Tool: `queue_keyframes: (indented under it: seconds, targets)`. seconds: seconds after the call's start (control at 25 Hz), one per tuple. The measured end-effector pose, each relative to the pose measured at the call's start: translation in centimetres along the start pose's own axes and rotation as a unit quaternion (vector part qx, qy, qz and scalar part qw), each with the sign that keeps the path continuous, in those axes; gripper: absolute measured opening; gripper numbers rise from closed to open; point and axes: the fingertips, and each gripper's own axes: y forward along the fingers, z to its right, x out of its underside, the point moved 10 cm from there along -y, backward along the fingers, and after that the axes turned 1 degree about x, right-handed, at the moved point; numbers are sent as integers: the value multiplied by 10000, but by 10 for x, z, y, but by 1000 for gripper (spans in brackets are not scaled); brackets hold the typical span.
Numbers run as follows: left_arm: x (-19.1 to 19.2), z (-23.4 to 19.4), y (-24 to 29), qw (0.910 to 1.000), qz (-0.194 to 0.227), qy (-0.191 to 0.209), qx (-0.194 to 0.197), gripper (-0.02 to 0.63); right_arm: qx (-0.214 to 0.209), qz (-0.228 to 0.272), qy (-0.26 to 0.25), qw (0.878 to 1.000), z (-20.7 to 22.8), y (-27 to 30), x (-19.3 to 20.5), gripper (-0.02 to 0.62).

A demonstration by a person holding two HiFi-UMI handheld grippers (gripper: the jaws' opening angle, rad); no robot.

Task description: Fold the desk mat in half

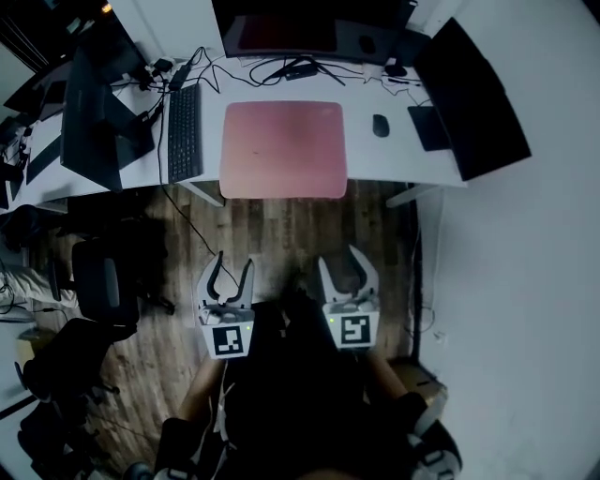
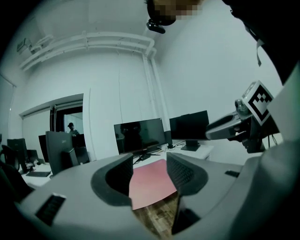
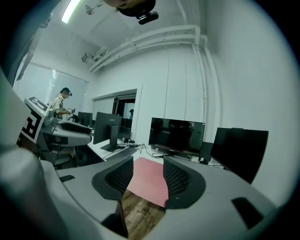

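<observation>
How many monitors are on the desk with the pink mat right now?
3: the centre monitor behind the mat, the right monitor at the desk end, the left monitor past the keyboard. Desks further left may hide more.

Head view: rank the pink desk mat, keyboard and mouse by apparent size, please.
1. pink desk mat
2. keyboard
3. mouse
All lie on one desk, so nearness barely skews it.

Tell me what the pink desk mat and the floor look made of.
Desk mat: probably soft rubber or faux leather, matte; thin, no glare, rounded corners. Floor: wood or wood-look laminate; plank seams and grain show.
</observation>
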Motion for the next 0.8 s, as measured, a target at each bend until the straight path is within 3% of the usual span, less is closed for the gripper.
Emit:
queue_keyframes:
  seconds: [0.36, 0.64, 0.8]
  targets:
    - [29, 5, 72, 9885, -508, 1352, -453, 207, -83, -764, -1044, 9916, 33, 85, 49, 201]
    - [90, 9, 121, 9759, -687, 2053, -287, 230, -18, -1132, -1755, 9779, 30, 142, 96, 218]
    - [127, 11, 154, 9609, -829, 2637, -189, 241, 120, -1406, -2259, 9639, 25, 180, 144, 232]
